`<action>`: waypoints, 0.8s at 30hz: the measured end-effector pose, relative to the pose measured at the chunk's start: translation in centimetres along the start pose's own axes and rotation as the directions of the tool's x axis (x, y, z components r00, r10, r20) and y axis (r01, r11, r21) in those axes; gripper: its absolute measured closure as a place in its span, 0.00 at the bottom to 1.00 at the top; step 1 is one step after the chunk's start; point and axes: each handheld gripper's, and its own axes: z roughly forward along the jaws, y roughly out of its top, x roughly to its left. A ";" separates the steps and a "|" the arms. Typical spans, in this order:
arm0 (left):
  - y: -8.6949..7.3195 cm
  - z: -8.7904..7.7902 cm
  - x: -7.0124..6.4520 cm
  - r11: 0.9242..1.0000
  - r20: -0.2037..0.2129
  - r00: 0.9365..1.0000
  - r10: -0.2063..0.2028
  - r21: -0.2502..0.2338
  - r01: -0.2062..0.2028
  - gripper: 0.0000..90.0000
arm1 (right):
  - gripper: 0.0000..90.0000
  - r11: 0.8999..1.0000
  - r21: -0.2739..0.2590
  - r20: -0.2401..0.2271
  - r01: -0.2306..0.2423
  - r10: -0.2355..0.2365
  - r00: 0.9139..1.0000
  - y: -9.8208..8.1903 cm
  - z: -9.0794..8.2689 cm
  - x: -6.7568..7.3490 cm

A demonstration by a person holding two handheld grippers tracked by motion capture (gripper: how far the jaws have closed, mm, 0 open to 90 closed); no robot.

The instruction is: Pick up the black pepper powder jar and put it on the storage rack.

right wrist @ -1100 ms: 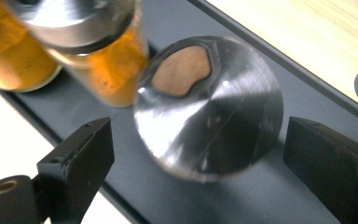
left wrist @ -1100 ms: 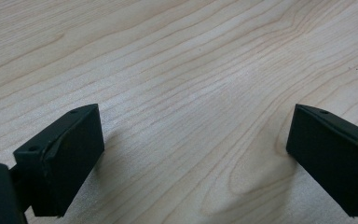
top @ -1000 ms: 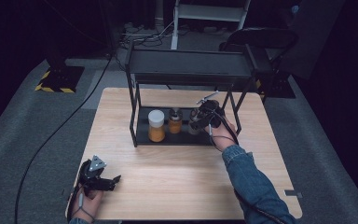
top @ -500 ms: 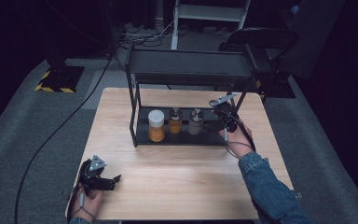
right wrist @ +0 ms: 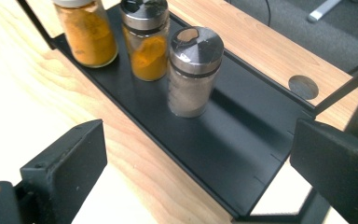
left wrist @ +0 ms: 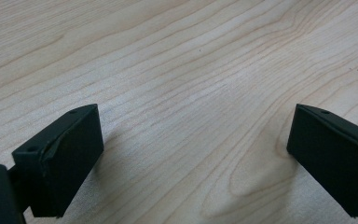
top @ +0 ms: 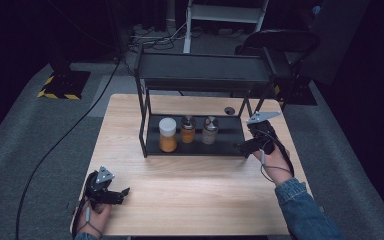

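Three spice jars stand in a row on the lower shelf of a black rack: a white-lidded jar of orange powder, a dark-capped orange jar and a steel-capped grey jar. My right gripper hovers at the rack's right end, pointing left, well clear of the grey jar. Its jaws have just been opening and stand open with nothing between them. My left gripper rests at the table's front left, open over bare wood.
The rack's upper shelf overhangs the jars, and its legs stand at the corners. A round hole is in the tabletop behind the rack. Bare wood stretches between the two hands. A cable runs over the grey floor at left.
My right gripper has drawn back to the right from the grey jar, which now stands free on the lower shelf. The left hand has stayed put.
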 end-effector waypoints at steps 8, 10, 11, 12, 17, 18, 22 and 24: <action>0.0 0.0 0.0 1.000 0.000 1.000 0.000 0.000 0.000 0.04 | 0.04 0.999 -0.044 0.022 0.017 -0.016 1.000 -3.4 -2.4 0.6; 0.0 0.0 0.0 1.000 0.000 1.000 0.000 0.000 0.000 0.04 | 0.04 0.998 -0.059 0.023 0.006 -0.004 1.000 -4.4 -2.8 0.6; 0.0 0.0 0.0 1.000 0.000 1.000 0.000 0.000 0.000 0.04 | 0.04 0.998 -0.065 0.022 0.000 0.001 1.000 -4.9 -3.0 0.6; 0.0 0.0 0.0 1.000 0.000 1.000 0.000 0.000 0.000 0.04 | 0.04 0.998 -0.066 0.021 -0.004 0.006 1.000 -5.3 -3.1 0.5; 0.0 0.0 0.0 1.000 0.000 1.000 0.000 0.000 0.000 0.04 | 0.04 0.997 -0.081 0.023 -0.007 0.009 1.000 -7.2 -3.5 0.4; 0.0 0.0 0.0 1.000 0.000 1.000 0.000 0.000 0.000 0.04 | 0.04 0.996 -0.084 0.024 -0.004 0.006 1.000 -7.7 -3.6 0.4; 0.0 0.0 0.0 1.000 -0.001 1.000 -0.001 0.000 0.001 0.04 | 0.04 0.996 -0.091 0.014 0.010 -0.009 1.000 -9.3 -3.5 0.2; 0.0 0.0 0.0 1.000 -0.001 1.000 -0.002 0.000 0.002 0.04 | 0.04 0.996 -0.089 0.016 0.016 -0.015 1.000 -9.8 -3.4 0.3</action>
